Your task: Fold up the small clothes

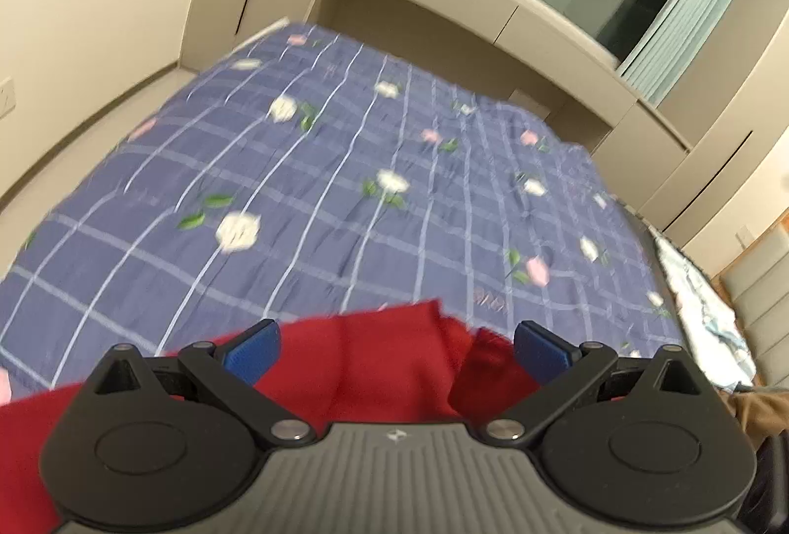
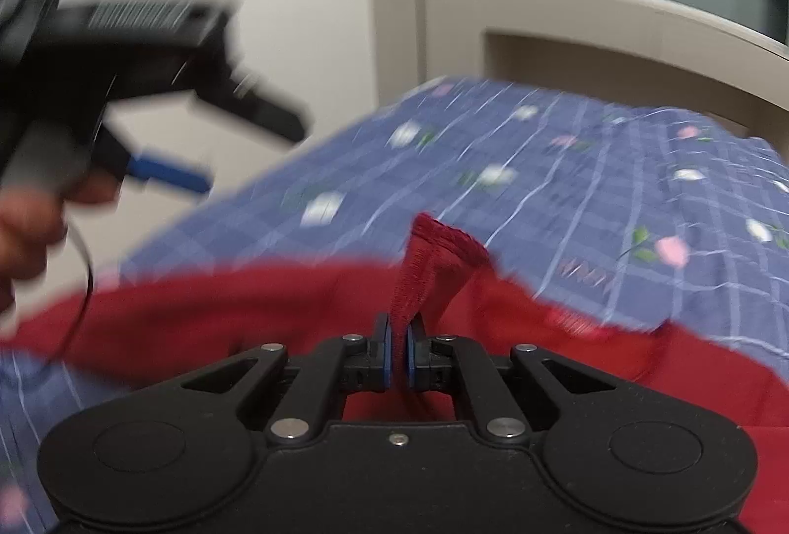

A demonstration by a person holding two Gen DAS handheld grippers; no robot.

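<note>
Right gripper [image 2: 398, 356] fingers pinch red garment [image 2: 429, 258] hem; left gripper [image 1: 397, 351] fingers spread wide, empty, above bedspread [image 1: 305, 198].

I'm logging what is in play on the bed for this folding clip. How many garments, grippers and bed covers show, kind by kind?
Red garment: 1
Grippers: 2, the left gripper open over the red cloth, the right gripper shut on a stitched edge of it
Blue checked floral bed cover: 1
Total: 4
</note>
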